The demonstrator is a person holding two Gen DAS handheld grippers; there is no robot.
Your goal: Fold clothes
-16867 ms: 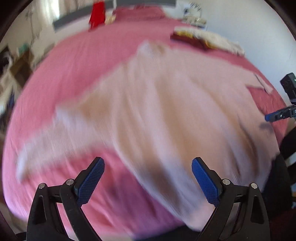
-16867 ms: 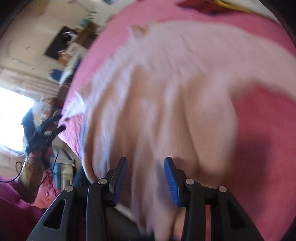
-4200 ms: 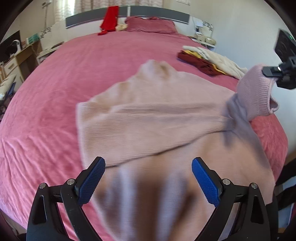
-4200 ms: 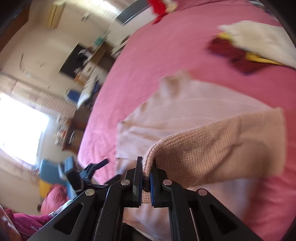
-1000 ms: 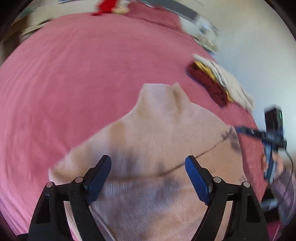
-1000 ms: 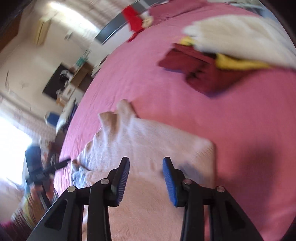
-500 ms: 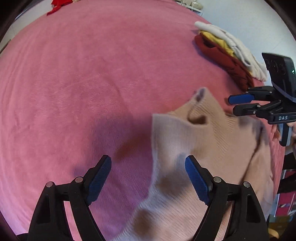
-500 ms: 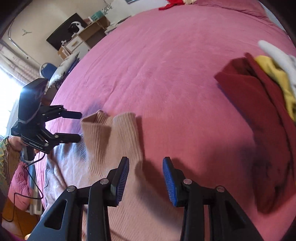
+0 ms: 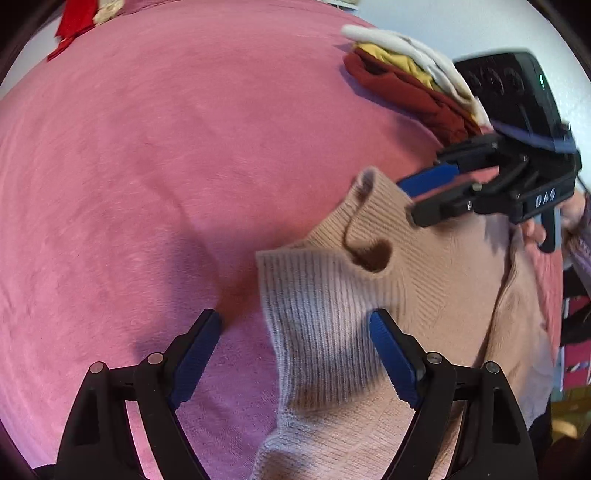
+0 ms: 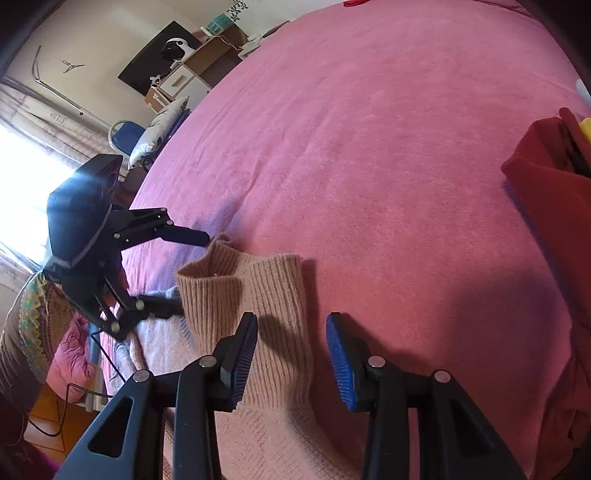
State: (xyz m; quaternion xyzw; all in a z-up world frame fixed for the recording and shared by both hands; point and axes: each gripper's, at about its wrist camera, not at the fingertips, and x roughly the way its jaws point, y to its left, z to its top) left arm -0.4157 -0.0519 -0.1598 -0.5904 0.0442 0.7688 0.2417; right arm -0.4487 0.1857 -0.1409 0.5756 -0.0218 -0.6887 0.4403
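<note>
A beige-pink knit sweater lies on the pink bedspread, its ribbed roll collar pointing up the bed. My left gripper is open, straddling the collar's left edge: one finger over the bedspread, one over the knit. My right gripper shows at the collar's far side, also open. In the right wrist view the right gripper spans the right edge of the collar. The left gripper stands open at the collar's other corner. Nothing is gripped.
A stack of folded clothes in dark red, yellow and white lies to the right, also seen as the folded clothes. A red garment lies at the bed's head. A desk and blue chair stand beyond the bed's left side.
The right gripper let go of the sleeve it held folded across the body. Both grippers then moved up the sweater and closer to the collar, one at each corner.
</note>
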